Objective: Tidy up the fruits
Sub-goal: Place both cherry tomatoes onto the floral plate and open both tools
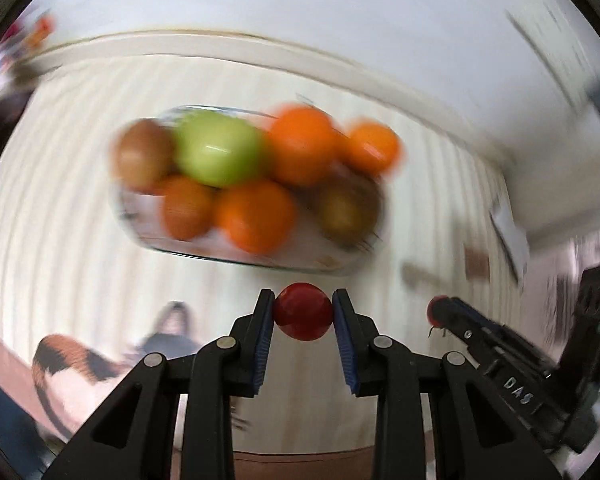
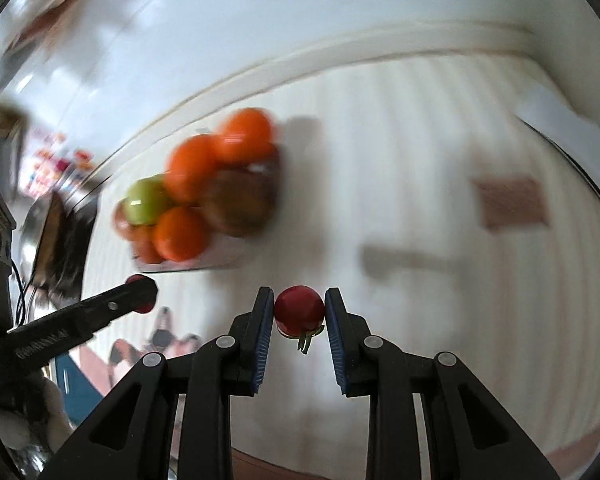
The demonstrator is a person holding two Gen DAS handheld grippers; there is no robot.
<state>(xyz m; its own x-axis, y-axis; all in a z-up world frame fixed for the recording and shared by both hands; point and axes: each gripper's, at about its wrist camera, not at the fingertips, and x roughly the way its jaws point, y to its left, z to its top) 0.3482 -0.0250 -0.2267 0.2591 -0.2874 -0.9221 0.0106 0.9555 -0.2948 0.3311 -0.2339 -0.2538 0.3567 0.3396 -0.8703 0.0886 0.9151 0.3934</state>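
Note:
My left gripper (image 1: pixel 303 312) is shut on a small red tomato (image 1: pixel 302 316), held above the striped tablecloth just in front of a clear glass bowl (image 1: pixel 148 236). The bowl holds several oranges (image 1: pixel 256 216), a green apple (image 1: pixel 218 154) and brownish fruits (image 1: pixel 348 208). My right gripper (image 2: pixel 300 312) is shut on another small red tomato (image 2: pixel 299 309) with a green stem, right of the bowl (image 2: pixel 220 260). Each gripper shows in the other's view: the right one (image 1: pixel 440 312) at right, the left one (image 2: pixel 140 292) at left. Both views are motion-blurred.
The striped white cloth (image 1: pixel 60 220) covers the table up to its far edge (image 1: pixel 220 46). A small brown patch (image 2: pixel 512 204) lies on the cloth at the right. Colourful clutter (image 2: pixel 56 168) lies beyond the table's left end.

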